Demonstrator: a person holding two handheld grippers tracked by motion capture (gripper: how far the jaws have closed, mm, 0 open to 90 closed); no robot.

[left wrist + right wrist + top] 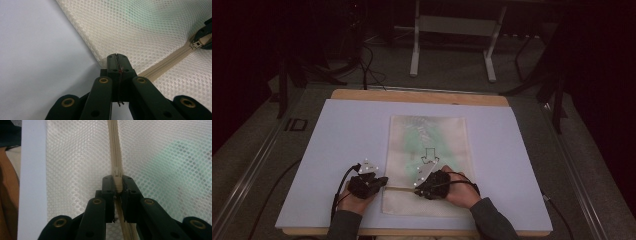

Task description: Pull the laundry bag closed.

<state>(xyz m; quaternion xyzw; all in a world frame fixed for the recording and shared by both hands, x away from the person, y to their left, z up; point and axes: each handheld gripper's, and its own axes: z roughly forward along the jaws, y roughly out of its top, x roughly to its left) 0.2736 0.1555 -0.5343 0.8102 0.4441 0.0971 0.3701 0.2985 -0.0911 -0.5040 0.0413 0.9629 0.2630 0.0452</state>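
A cream mesh bag (427,145) lies flat on the pale board (337,150), with something green (414,140) showing faintly through it. Across its near part runs a beige zipper (399,188). My left gripper (384,180) is at the bag's left edge. In the left gripper view its jaws (117,56) are pressed together on the mesh edge (100,58) where the zipper (170,62) ends. My right gripper (416,187) sits on the zipper a little to the right. In the right gripper view its jaws (116,182) are shut on the zipper pull (116,173), over the mesh (75,157).
The board rests on a wooden table (412,95), with bare board on both sides of the bag. Beyond the table, a white metal frame (414,50) and cables (367,65) stand on a dark floor. Cables trail from both grippers toward the near edge.
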